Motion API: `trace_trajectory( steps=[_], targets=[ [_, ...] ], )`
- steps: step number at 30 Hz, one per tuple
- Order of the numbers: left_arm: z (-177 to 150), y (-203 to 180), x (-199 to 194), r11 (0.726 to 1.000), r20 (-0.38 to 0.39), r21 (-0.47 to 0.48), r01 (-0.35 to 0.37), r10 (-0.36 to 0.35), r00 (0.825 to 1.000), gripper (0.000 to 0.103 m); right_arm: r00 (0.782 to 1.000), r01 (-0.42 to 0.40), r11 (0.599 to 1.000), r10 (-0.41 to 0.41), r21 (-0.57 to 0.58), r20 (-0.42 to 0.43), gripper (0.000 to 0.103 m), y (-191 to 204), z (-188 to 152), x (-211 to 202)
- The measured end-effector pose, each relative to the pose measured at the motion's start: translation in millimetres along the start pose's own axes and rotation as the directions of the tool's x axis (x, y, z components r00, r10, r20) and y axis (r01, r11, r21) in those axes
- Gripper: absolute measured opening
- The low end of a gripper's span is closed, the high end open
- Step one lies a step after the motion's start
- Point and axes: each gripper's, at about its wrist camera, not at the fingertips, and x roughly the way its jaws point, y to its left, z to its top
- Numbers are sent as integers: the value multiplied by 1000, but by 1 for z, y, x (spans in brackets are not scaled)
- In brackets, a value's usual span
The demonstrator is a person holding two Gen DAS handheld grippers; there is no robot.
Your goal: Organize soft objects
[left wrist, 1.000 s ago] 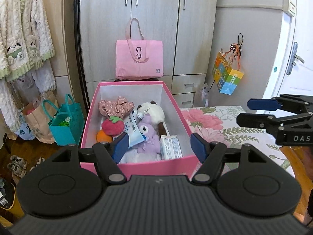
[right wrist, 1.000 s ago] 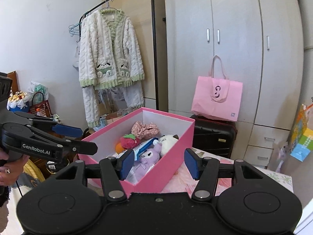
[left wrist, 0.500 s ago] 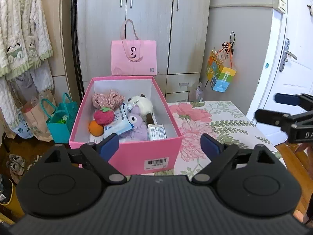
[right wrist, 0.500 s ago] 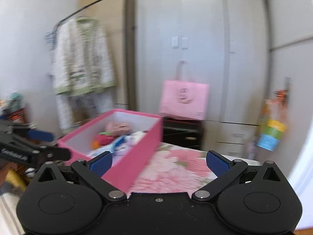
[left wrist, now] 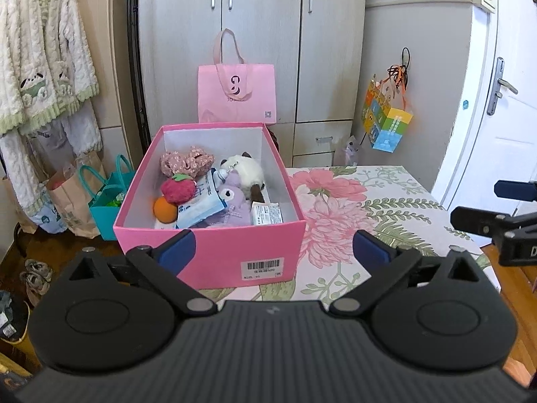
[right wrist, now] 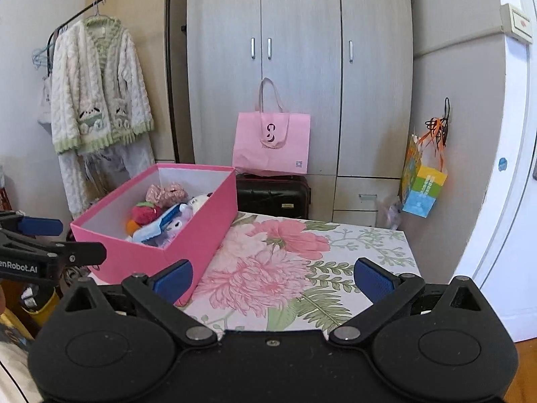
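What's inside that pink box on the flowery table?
The pink box holds a strawberry plush, an orange ball, a floral fabric piece, purple and white plush toys, and packets. Anything beneath them is hidden.

Left black two-finger gripper with blue pads (left wrist: 272, 247) low centre frame, jaws opening, nothing between; right black blue-padded gripper (right wrist: 273, 277) spread wide, empty.

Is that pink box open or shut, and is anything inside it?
Open: the pink box has no lid on, and plush toys and small packets lie piled inside.
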Motion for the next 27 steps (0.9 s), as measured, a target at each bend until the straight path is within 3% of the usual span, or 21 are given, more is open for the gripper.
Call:
trace_trajectory(
  steps=[8, 27],
  targets=[
    [-6, -13, -7, 999, 23, 16, -31, 31, 999, 102, 998, 42, 999, -42, 5, -40, 103, -4, -1, -4],
    [-17, -20, -6, 993, 66, 15, -114, 113, 991, 102, 992, 128, 992, -128, 11, 3, 103, 13, -17, -13]
  ],
)
